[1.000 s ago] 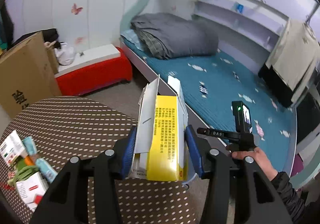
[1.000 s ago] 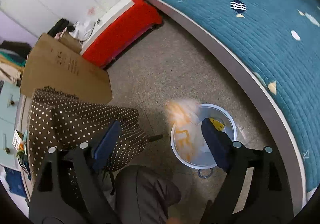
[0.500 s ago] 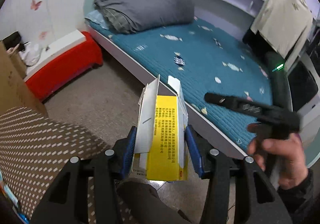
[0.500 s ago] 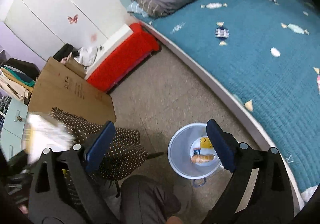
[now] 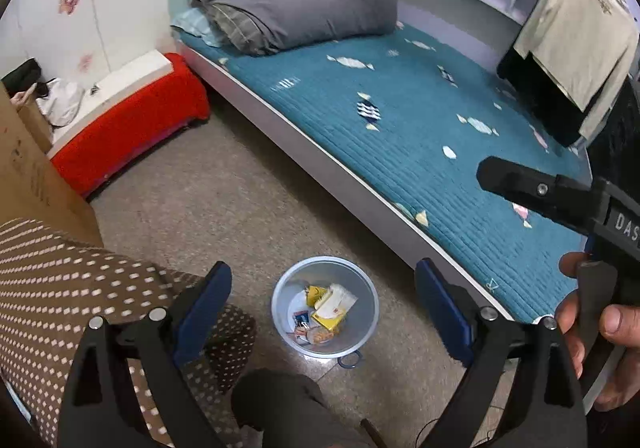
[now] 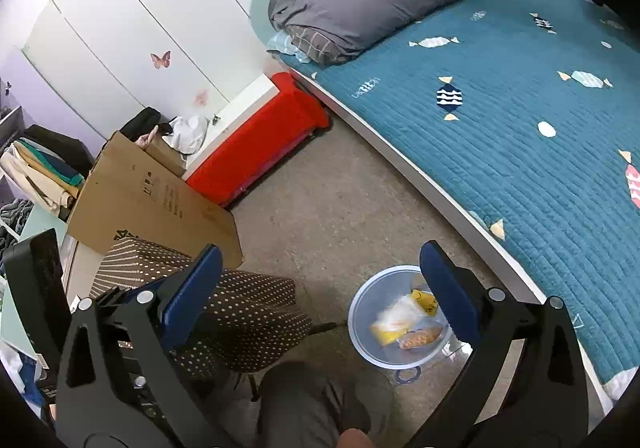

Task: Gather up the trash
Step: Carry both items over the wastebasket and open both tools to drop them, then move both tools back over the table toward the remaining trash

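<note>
Floor bin [image 5: 362,336] holds trash (labels unreadable, blurred).

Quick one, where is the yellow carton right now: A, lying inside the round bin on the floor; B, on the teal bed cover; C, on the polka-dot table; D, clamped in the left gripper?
A: the yellow carton lies among wrappers inside the bin, and the left gripper above it is open with nothing between its jaws.

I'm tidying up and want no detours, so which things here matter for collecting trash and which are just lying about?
Belongs to the job:
- trash bin on the floor
- yellow box lying in it
- snack wrapper in it
- left tongs, open and empty

Just lying about:
- grey duvet
- cardboard box
- red bench
</note>
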`<state>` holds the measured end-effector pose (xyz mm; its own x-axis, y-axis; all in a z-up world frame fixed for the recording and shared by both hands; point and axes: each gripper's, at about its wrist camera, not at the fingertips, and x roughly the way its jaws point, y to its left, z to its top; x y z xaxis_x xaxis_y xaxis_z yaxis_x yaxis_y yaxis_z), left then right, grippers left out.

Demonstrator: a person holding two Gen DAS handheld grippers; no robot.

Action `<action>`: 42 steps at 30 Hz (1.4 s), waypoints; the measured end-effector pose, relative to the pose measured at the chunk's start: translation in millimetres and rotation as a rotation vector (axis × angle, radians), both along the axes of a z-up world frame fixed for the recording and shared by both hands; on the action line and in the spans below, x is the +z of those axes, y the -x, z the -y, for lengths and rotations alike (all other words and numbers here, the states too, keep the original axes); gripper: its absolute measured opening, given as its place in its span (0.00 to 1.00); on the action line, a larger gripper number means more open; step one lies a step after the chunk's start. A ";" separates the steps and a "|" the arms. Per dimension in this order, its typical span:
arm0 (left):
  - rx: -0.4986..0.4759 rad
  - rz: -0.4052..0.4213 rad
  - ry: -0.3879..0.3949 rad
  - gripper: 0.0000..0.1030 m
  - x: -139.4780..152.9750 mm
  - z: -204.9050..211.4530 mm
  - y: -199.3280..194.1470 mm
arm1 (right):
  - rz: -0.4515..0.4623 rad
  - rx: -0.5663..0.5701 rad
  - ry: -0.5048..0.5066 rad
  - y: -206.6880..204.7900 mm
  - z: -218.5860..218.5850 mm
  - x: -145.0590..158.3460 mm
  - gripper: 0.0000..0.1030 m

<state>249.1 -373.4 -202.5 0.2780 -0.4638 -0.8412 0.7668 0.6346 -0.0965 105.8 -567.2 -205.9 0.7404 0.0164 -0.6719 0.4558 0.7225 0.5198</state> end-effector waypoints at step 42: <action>0.521 0.210 0.225 0.88 108.2 -293.8 30.6 | 0.127 0.506 0.241 -73.8 -249.5 106.0 0.94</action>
